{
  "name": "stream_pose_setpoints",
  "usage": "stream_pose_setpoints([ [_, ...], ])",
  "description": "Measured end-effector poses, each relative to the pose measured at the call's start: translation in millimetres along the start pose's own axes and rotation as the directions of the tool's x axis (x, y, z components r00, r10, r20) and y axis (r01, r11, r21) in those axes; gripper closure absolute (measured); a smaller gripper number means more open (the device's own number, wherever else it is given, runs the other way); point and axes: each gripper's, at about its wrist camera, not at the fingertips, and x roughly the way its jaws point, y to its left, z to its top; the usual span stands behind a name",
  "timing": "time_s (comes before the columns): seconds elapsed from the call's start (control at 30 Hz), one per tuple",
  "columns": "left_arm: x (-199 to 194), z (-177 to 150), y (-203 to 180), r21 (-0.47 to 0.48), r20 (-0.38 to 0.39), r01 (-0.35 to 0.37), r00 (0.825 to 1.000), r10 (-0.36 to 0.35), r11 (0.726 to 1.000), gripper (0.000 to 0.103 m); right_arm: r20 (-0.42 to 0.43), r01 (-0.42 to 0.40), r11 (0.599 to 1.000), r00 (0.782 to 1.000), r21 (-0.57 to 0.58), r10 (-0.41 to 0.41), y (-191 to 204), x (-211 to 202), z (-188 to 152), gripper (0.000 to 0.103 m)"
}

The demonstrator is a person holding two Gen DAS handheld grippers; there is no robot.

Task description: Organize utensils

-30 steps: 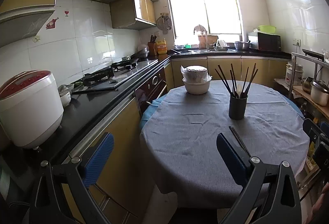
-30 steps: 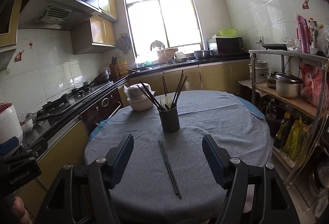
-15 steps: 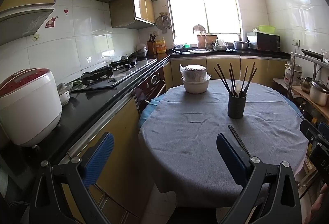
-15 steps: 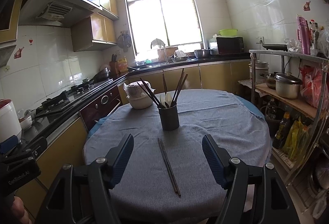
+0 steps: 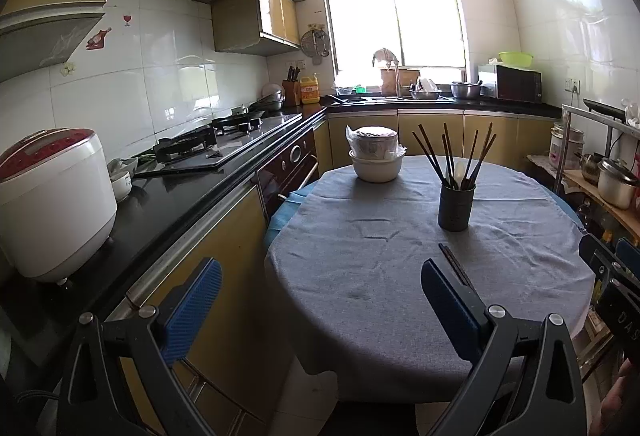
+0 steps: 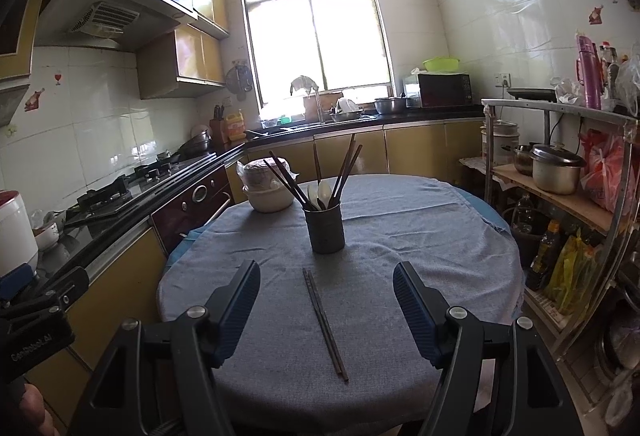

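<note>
A pair of dark chopsticks (image 6: 324, 320) lies flat on the grey tablecloth (image 6: 400, 256), running toward me from a dark utensil cup (image 6: 323, 228). The cup holds several chopsticks and a white spoon. My right gripper (image 6: 326, 300) hovers open over the near table edge, its blue pads either side of the loose pair without touching. In the left wrist view the cup (image 5: 456, 204) stands right of centre and the loose chopsticks (image 5: 456, 266) are partly hidden by my right finger. My left gripper (image 5: 320, 300) is open and empty at the table's left edge.
Stacked white bowls (image 5: 376, 159) sit at the table's far side. A black counter with a rice cooker (image 5: 52, 203) and gas hob (image 5: 200, 147) runs along the left. A metal rack with pots (image 6: 556, 171) stands close on the right.
Both views sit slightly farther back from the table than one second ago. Nothing on the table has moved and both grippers keep the same width.
</note>
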Motion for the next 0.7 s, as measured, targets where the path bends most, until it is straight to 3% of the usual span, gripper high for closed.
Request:
stream_pose_setpoints([
  [0.7, 0.1, 1.7, 0.1, -0.009, 0.002, -0.004, 1.000, 0.004, 1.000, 0.003, -0.005, 0.005, 1.000, 1.000, -0.015, -0.005, 4.3, 2.1, 0.1, 0.031],
])
